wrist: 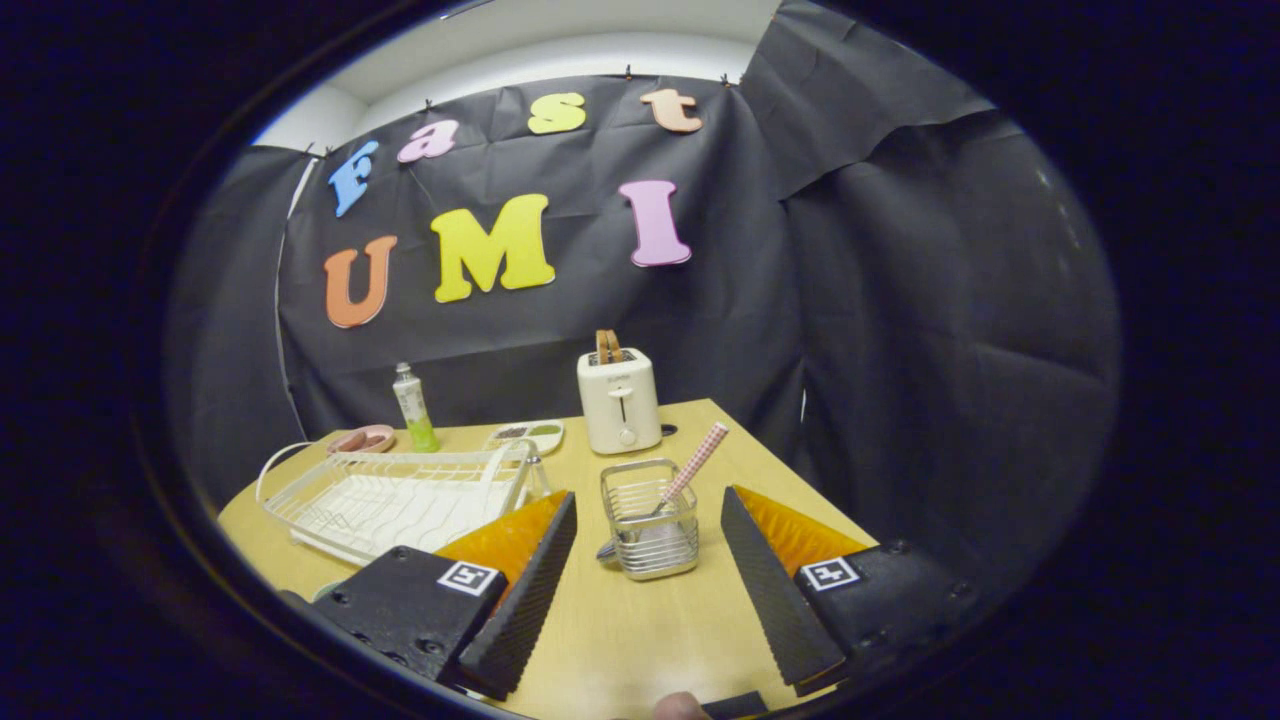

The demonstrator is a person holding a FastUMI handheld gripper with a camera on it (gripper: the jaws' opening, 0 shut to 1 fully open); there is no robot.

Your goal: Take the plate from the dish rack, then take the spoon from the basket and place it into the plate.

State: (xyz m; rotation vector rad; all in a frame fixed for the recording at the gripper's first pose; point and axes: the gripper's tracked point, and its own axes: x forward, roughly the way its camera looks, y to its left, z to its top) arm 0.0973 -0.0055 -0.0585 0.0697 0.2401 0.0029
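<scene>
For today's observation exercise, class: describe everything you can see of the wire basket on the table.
The wire basket is a small, square-sided holder of thin, shiny metal rods with a heavier rim. It stands upright on the wooden table, just ahead of the open fingers of the hand-held gripper, which do not touch it. A spoon with a pink checked handle leans inside it, the handle rising past the rim toward the toaster side. The dish rack stands apart beside it.

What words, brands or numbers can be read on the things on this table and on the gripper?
toaster: a small mark near its top, too small to read.
tube: label blurred, unreadable.
gripper, open with the basket just ahead of its fingers: square patterned tags, no words.
So no text can be quoted.
</scene>
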